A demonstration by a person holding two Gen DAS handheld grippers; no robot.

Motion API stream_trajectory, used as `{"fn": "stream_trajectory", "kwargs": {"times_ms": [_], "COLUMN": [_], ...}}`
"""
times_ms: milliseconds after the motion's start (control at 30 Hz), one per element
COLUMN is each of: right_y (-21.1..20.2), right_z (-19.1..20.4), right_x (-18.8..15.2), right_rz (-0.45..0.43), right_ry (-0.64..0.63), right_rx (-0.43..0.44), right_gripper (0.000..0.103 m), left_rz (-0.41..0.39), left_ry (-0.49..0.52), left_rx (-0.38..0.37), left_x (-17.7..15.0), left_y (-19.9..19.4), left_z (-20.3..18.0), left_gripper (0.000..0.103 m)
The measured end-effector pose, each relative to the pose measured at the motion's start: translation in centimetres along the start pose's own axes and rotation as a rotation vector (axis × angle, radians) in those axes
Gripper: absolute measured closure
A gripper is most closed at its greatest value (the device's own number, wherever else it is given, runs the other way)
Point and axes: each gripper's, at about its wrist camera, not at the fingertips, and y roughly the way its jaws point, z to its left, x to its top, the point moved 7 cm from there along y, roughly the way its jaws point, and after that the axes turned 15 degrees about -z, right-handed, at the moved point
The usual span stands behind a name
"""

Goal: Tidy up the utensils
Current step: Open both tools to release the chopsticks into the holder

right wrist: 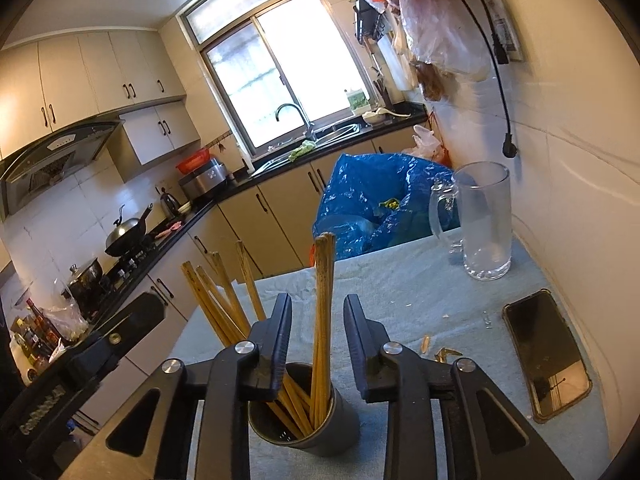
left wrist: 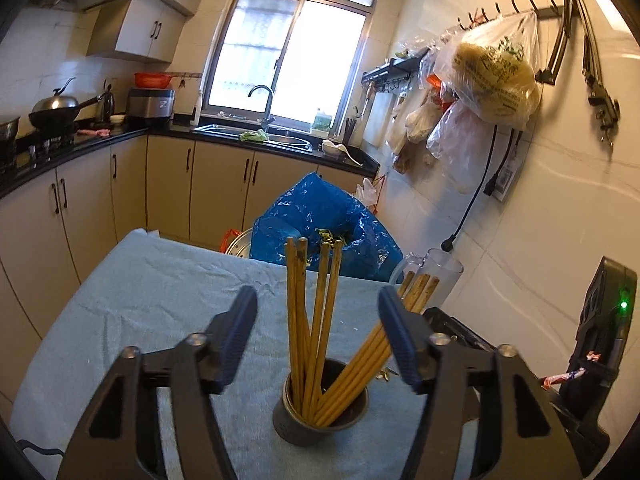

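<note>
Chopsticks (left wrist: pixel 316 320) stand in a dark cup (left wrist: pixel 318 412) on the cloth-covered desk (left wrist: pixel 140 300).
Both jaws gape, holding nothing — left hand-held gripper (left wrist: pixel 318 332), right hand-held gripper (right wrist: pixel 318 344); only the right view shows the phone (right wrist: pixel 546 354) — and the glass mug (right wrist: pixel 482 220) whole.

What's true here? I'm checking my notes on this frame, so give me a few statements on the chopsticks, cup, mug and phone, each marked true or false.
1. The chopsticks stand in a dark cup. True.
2. The glass mug holds chopsticks. False: it is empty in the right wrist view.
3. The right gripper is clamped on a pair of chopsticks. False: its jaws are apart, with two upright chopsticks between them, untouched.
4. A phone lies flat on the cloth, screen up. True.
5. The left gripper is open, with the cup below the gap. True.
6. The mug lies on its side. False: it stands upright.
</note>
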Motion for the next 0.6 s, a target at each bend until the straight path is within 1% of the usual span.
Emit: {"fn": "stream_trajectory", "kwargs": {"times_ms": [67, 100, 167, 267, 400, 467, 600], "right_y": [-0.8, -1.2, -2.0, -3.2, -5.1, -5.9, -7.5], "right_z": [-0.1, -0.2, -0.4, -0.6, -0.7, -0.7, -0.3], "right_x": [0.2, 0.2, 0.2, -0.1, -1.1, -1.7, -3.1], "right_rz": [-0.009, -0.011, -0.014, -0.013, 0.004, 0.012, 0.036], "right_ry": [0.005, 0.005, 0.004, 0.0, -0.01, -0.013, -0.016], "right_rx": [-0.009, -0.014, -0.023, -0.041, -0.058, -0.062, -0.072], "right_gripper": [0.061, 0.06, 0.057, 0.051, 0.049, 0.047, 0.045], "left_rz": [0.007, 0.012, 0.025, 0.035, 0.027, 0.004, -0.047], "left_ry": [-0.006, -0.008, -0.006, 0.017, 0.084, 0.113, 0.159], "left_rx": [0.002, 0.002, 0.007, 0.039, 0.112, 0.158, 0.25], "left_x": [0.0, -0.1, -0.4, -0.9, -1.6, -1.9, -1.9], "left_y": [-1.0, -1.3, -2.3, -3.7, -5.9, -7.2, -9.5], "left_z": [0.2, 0.3, 0.5, 1.1, 1.9, 2.5, 3.4], "left_gripper": [0.031, 0.029, 0.022, 0.018, 0.011, 0.006, 0.001]}}
